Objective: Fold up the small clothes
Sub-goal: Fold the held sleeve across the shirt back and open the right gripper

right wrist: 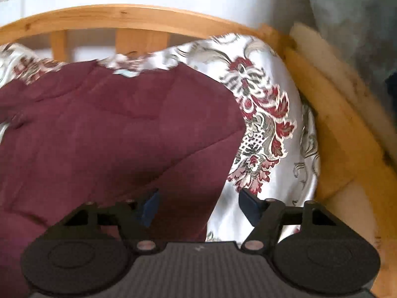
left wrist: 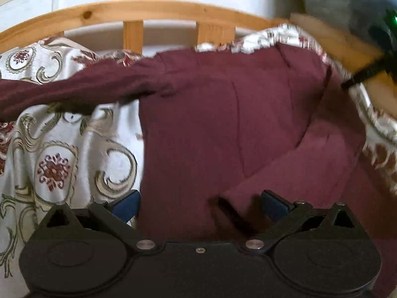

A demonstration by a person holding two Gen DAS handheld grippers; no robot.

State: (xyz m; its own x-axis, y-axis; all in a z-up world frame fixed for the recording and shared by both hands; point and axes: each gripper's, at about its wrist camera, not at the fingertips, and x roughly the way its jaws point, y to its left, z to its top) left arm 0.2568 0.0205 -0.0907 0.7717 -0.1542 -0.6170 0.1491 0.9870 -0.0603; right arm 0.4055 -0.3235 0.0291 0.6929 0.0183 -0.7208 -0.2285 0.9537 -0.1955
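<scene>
A maroon long-sleeved knit garment [left wrist: 223,114] lies spread on a cream bed cover with red and olive ornaments [left wrist: 54,164]. One sleeve [left wrist: 74,92] stretches out to the left, and a fold crosses the body at the lower right. My left gripper [left wrist: 201,203] hovers over the garment's near left part, open, with its blue pads wide apart and the cloth lying under them. In the right wrist view the garment [right wrist: 111,129] fills the left half. My right gripper [right wrist: 199,204] stands open above its right edge, one pad over the maroon cloth and one over the cover [right wrist: 268,114].
A curved wooden rail with slats [left wrist: 139,10] runs along the back, with a white wall behind it. Yellow foam pads [right wrist: 342,114] and a grey cloth [right wrist: 352,19] lie on the right. A blurred black part with a green light [left wrist: 364,74] shows at the upper right.
</scene>
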